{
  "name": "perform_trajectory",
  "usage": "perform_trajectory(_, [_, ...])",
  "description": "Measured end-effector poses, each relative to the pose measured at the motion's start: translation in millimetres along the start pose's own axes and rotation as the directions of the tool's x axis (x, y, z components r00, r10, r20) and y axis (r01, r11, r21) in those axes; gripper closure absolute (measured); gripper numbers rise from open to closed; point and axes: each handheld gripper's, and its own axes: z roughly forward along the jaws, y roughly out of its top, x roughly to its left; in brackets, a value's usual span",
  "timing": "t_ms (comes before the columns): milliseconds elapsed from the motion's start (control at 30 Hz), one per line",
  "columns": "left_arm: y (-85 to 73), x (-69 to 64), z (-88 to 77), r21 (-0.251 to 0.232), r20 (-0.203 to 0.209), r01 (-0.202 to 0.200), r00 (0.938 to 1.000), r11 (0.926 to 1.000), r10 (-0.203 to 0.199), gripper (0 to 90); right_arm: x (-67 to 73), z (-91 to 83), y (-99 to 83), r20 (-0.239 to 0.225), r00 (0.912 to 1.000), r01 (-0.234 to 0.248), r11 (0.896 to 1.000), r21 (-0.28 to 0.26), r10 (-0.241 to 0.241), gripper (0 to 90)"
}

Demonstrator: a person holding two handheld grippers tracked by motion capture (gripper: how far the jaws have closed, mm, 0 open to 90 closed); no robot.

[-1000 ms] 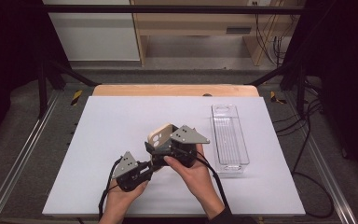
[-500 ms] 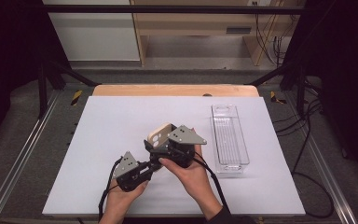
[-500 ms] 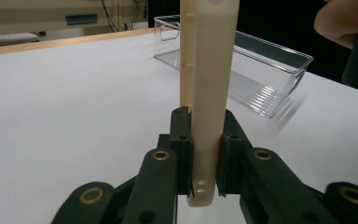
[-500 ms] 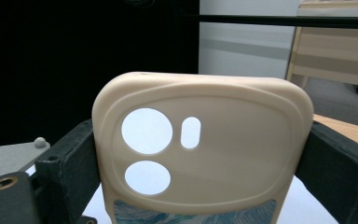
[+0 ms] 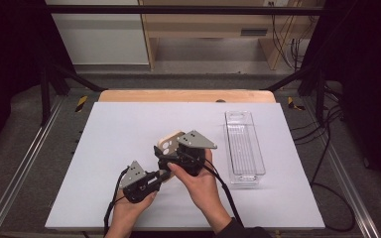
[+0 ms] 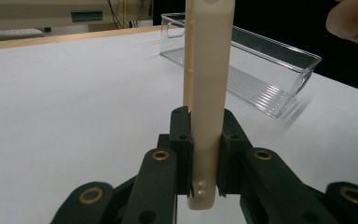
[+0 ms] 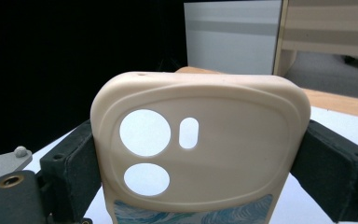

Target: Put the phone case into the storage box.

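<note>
We've got a white table (image 5: 129, 129) with a wooden edge at the far side, dark floor and metal rails around it, and on its right a clear plastic bin (image 5: 244, 146) with nothing in it that we can see. The cream phone case (image 7: 196, 149) is held up above the middle of the table; in the high view most of it hides behind the grippers and hands. The left gripper (image 6: 206, 154) pinches its thin bottom edge, while the right gripper (image 7: 200, 158) has just been closing, its jaws on the case's two sides.
</note>
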Motion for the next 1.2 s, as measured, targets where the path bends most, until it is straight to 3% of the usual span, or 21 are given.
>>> perform_trajectory(200, [-0.2,0.2,-0.2,-0.026,-0.007,-0.024,0.9997,0.9994,0.023,76.9,-4.0,0.3,1.5,-0.004,0.9992,-0.041,0.999,0.004,0.041,11.3])
perform_trajectory(400, [0.6,-1.3,0.1,-0.063,-0.034,-0.070,0.9971,0.9956,0.068,56.5,-12.4,-1.6,7.7,0.016,0.9985,-0.052,0.999,-0.008,0.052,11.3])
perform_trajectory(633, [1.4,0.0,0.5,-0.072,-0.055,-0.062,0.9968,0.9955,0.058,42.1,-24.5,-4.0,16.3,0.040,0.9968,-0.068,0.998,-0.020,0.069,11.4])
perform_trajectory(900, [2.1,3.1,-0.8,-0.084,-0.083,-0.042,0.9960,0.9956,0.035,23.3,-34.8,-8.9,27.1,0.079,0.9956,-0.048,0.998,-0.044,0.051,11.4])
perform_trajectory(1200, [3.2,9.4,-5.7,-0.105,-0.103,-0.036,0.9943,0.9938,0.026,13.2,-50.6,-13.4,40.7,0.125,0.9916,-0.025,0.998,-0.051,0.032,11.4])
